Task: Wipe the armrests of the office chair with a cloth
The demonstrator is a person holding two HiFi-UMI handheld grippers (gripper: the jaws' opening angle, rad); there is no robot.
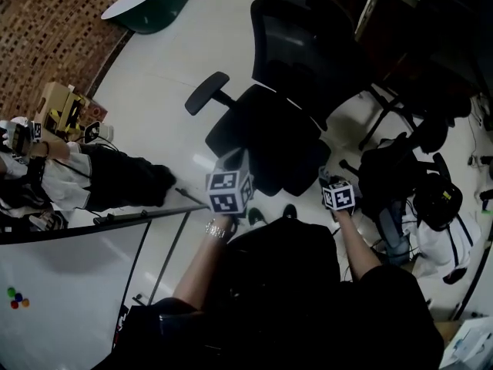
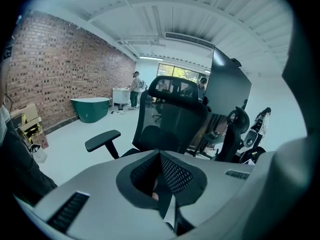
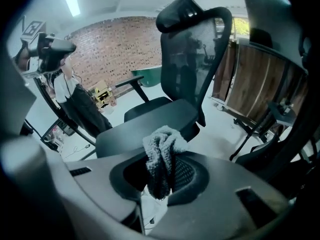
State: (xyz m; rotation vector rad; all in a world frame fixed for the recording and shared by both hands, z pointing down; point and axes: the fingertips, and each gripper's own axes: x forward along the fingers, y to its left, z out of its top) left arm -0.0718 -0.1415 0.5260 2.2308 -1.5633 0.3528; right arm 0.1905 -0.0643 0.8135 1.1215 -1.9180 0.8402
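Note:
The black mesh-backed office chair (image 1: pixel 285 91) stands on the pale floor ahead of me, its padded left armrest (image 1: pixel 206 92) sticking out to the left. The right armrest is not visible in the head view. My left gripper (image 1: pixel 231 164) hovers near the seat's front left corner; in its own view the left gripper (image 2: pixel 160 158) is shut with nothing held, facing the chair back (image 2: pixel 172 116) and armrest (image 2: pixel 102 140). My right gripper (image 1: pixel 326 178) is by the seat's front right. That right gripper (image 3: pixel 161 186) is shut on a grey knitted cloth (image 3: pixel 162 144), above the seat (image 3: pixel 150 119).
A whiteboard (image 1: pixel 69 284) leans at my lower left. A person in dark trousers (image 1: pixel 115 177) sits on the floor to the left, near a cardboard box (image 1: pixel 62 106). A green tub (image 1: pixel 150 6) stands far back. Another black chair (image 1: pixel 400 168) and gear crowd the right.

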